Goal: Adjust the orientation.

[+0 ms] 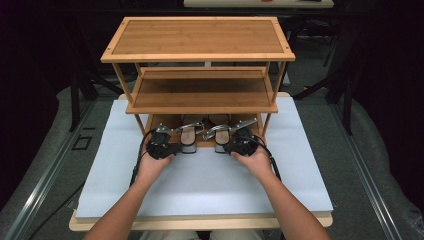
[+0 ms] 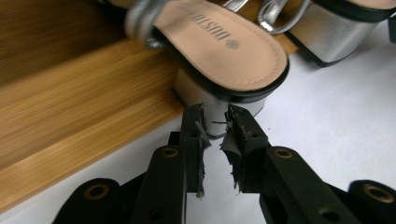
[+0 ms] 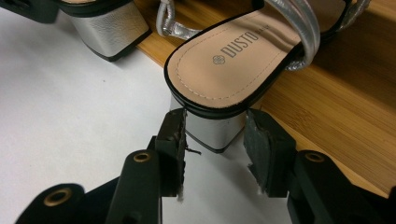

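Note:
Two silver-strapped sandals with tan insoles and silver block heels lie side by side on the rack's bottom shelf (image 1: pixel 167 121), heels toward me over the white mat. My left gripper (image 1: pixel 180 148) is shut on the heel of the left sandal (image 1: pixel 189 138); in the left gripper view its jaws (image 2: pixel 215 119) pinch the near corner of that heel (image 2: pixel 212 100). My right gripper (image 1: pixel 226 148) is shut on the right sandal (image 1: pixel 222 136); in the right gripper view its jaws (image 3: pixel 215 128) clamp both sides of the block heel (image 3: pixel 212 126) under the insole (image 3: pixel 233 65).
The bamboo shoe rack (image 1: pixel 200 40) has three tiers and stands at the back of the white mat (image 1: pixel 200 182); its middle shelf (image 1: pixel 200 92) overhangs the sandals. The other sandal's heel (image 2: pixel 331 32) sits close beside each grip. Dark floor surrounds the table.

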`<state>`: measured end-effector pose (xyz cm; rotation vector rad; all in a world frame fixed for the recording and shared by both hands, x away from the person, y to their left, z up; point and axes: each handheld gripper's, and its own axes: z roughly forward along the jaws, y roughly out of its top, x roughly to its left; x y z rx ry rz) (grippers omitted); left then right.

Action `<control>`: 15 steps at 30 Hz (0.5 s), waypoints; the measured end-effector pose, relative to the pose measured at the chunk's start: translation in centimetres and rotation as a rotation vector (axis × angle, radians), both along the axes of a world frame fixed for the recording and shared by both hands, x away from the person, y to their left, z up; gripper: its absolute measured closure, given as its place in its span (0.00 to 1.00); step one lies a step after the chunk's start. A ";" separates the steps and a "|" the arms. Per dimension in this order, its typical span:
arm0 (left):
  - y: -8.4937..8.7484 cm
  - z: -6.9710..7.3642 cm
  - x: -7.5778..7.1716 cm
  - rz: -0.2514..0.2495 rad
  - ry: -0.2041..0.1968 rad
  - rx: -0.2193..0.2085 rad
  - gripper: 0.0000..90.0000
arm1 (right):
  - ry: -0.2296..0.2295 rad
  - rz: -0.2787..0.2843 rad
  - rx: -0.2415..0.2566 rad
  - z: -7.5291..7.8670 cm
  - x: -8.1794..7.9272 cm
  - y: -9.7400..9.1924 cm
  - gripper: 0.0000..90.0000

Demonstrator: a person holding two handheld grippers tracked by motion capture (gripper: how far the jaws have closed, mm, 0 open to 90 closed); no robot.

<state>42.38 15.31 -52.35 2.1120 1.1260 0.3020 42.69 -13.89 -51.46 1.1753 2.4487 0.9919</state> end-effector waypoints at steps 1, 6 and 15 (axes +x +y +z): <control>-0.2 0.0 0.0 -0.007 0.003 -0.001 0.86 | -0.001 -0.009 0.003 0.0 0.0 0.1 0.66; -0.4 0.0 0.0 -0.005 -0.003 -0.001 0.86 | -0.002 -0.008 0.009 -0.1 -0.1 0.7 0.66; -0.7 -0.3 -0.1 -0.004 -0.003 -0.043 0.86 | -0.004 -0.011 0.029 -0.2 -0.2 1.4 0.65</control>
